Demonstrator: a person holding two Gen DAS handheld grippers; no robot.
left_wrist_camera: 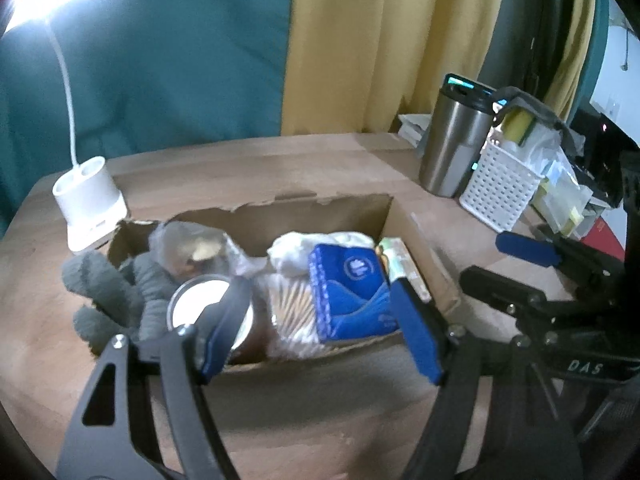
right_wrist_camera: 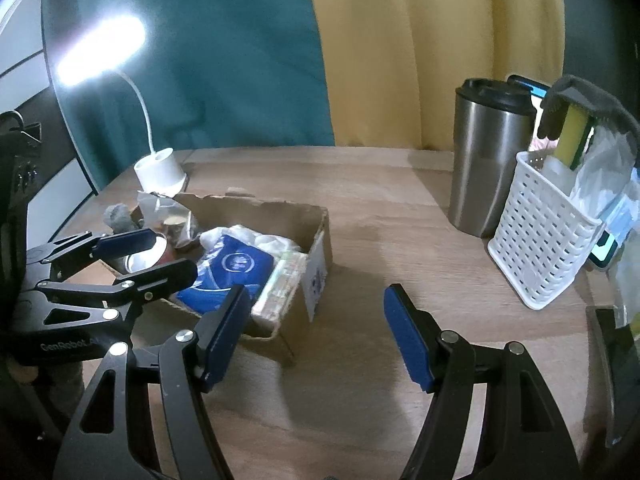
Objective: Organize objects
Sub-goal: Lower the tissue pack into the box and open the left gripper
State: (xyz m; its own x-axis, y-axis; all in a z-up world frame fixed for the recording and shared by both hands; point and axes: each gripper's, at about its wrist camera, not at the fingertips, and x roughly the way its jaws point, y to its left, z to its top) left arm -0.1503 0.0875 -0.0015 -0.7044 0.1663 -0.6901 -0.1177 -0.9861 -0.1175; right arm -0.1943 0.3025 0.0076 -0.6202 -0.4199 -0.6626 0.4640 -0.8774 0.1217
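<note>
A torn cardboard box [left_wrist_camera: 280, 216] [right_wrist_camera: 320, 236] sits on the wooden table. It holds a blue tissue pack [left_wrist_camera: 352, 292] [right_wrist_camera: 236, 268], a white bag [left_wrist_camera: 312, 248], a packet of cotton swabs [left_wrist_camera: 292, 308], a round tin [left_wrist_camera: 200, 304], a clear bag [left_wrist_camera: 192, 244] and a pale wrapped bar [left_wrist_camera: 404, 268] [right_wrist_camera: 280, 288]. A grey plush toy [left_wrist_camera: 112, 296] hangs over its left end. My left gripper [left_wrist_camera: 320, 328] [right_wrist_camera: 152, 256] is open and empty at the box's near edge. My right gripper [right_wrist_camera: 316, 332] [left_wrist_camera: 516, 264] is open and empty over bare table, right of the box.
A white lamp base [left_wrist_camera: 88, 200] [right_wrist_camera: 160, 172] stands behind the box on the left. A steel tumbler [left_wrist_camera: 452, 144] [right_wrist_camera: 484, 160] and a white perforated basket [left_wrist_camera: 500, 184] [right_wrist_camera: 544, 240] with sponge and bags stand at the right. A phone [right_wrist_camera: 604, 252] lies behind the basket.
</note>
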